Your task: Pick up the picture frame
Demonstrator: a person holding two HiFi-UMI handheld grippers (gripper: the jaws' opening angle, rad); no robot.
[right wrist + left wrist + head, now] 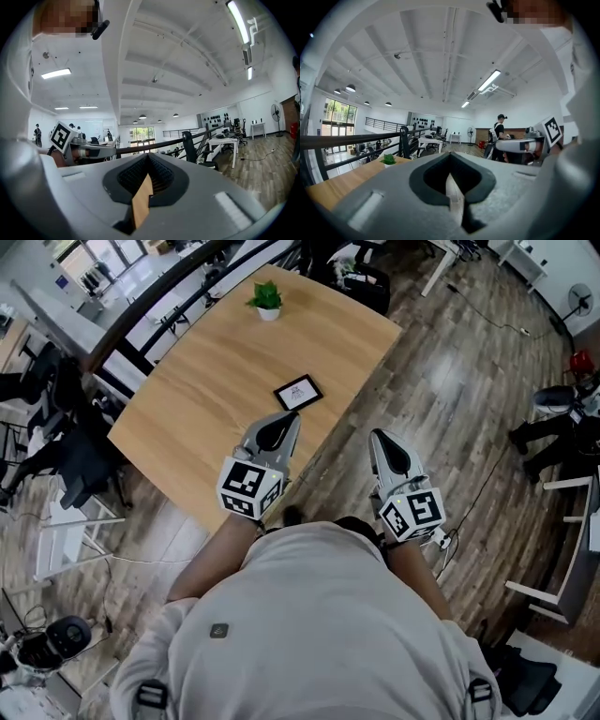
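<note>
Flat on the light wooden worktop (216,381), just above the middle of the head view and close to the worktop's right edge: a small black-rimmed rectangular picture frame (298,393). Clenched shut on nothing: the grey left tool (284,420), tip just beneath the picture frame in the picture. Likewise clenched and empty: the grey right tool (380,439), over the wooden floor (450,381) right of the worktop. Near the worktop's far end, upper middle: a small green potted plant (267,300).

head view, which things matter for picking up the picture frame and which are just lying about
For the job: picture frame, table under it, left claw, right claw, both shut.
Lying about: potted plant, floor fan.
</note>
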